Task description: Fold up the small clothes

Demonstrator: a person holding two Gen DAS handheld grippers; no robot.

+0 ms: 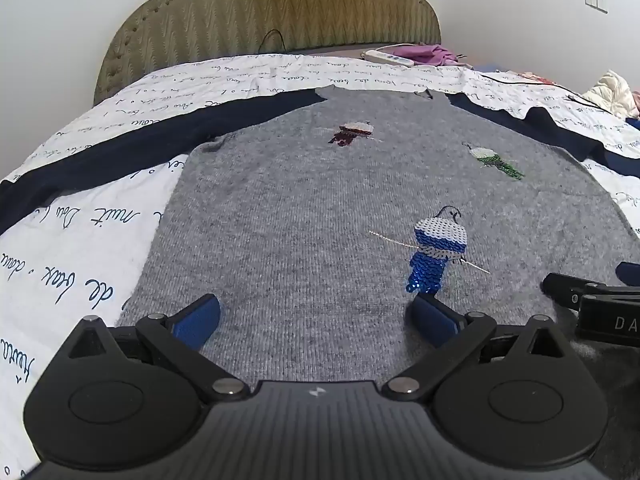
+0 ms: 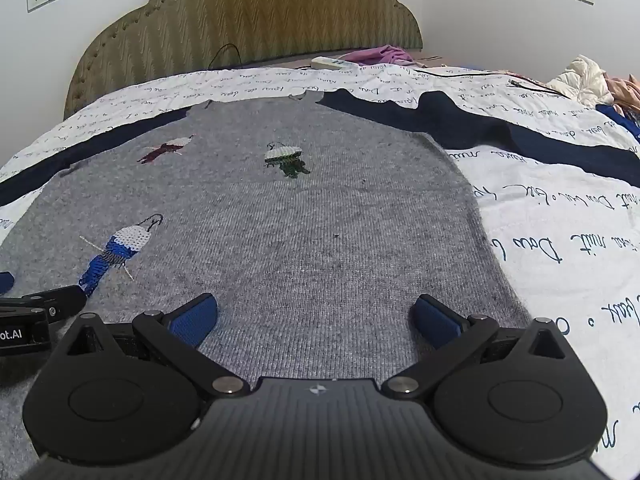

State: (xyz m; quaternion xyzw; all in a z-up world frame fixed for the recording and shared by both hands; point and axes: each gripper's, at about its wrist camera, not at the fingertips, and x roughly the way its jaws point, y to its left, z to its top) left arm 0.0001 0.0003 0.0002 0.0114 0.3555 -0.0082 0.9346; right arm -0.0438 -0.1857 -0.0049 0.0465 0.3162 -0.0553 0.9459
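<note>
White script-printed bedding point(image 1: 80, 240) carries our one grey sweater point(image 1: 300, 220), spread flat with three sequin figures, navy sleeves outstretched. Both our tools, left tool point(image 1: 316, 320) and right tool point(image 2: 316, 318), hover released above its hem; one power strip point(image 1: 388, 58) lies beyond.

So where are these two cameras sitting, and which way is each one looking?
Left wrist view: sits on the left tool, looking forward and down over the grey sweater toward the headboard; its own open blue fingers show, and the right tool's edge.
Right wrist view: sits on the right tool, facing the same way; its open fingers show, and the left tool's edge.
Shared: sweater, blue sequin figure, bedsheet, headboard.
</note>
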